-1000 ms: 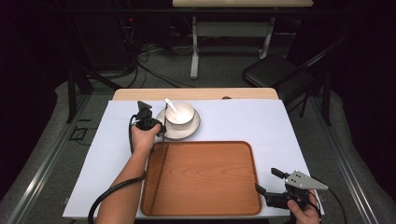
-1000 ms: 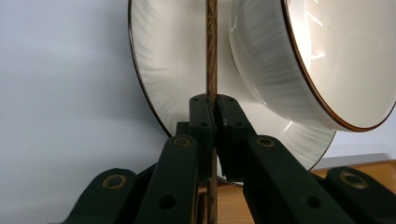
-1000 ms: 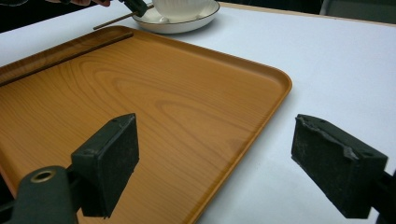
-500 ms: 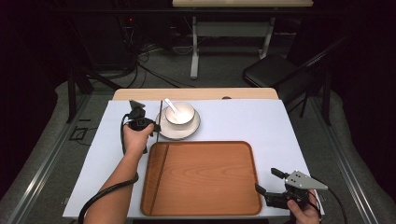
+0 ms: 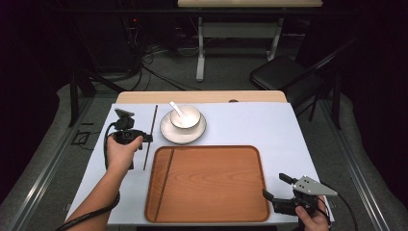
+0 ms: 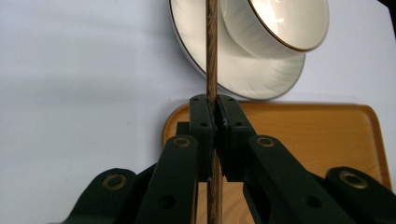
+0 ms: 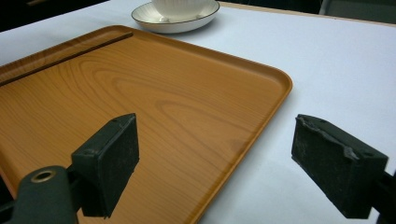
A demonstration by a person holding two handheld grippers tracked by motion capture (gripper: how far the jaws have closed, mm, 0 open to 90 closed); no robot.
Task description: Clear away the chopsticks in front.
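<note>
Chopstick clamped in left gripper beside unmarked white saucer.

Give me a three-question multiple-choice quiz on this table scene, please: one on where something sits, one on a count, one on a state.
1. Where does the bowl sit?
A on the plate
B in the tray
C on the floor

2. How many chopsticks lie in the tray?
A none
B one
C three

3. How is the left tool?
A wide open
B shut on a chopstick
C lying on the table

Answers: 1 A, the bowl stands on the white plate; 2 B, one dark stick lies along the tray's left side; 3 B, the left gripper view shows the pads clamping the stick.
</note>
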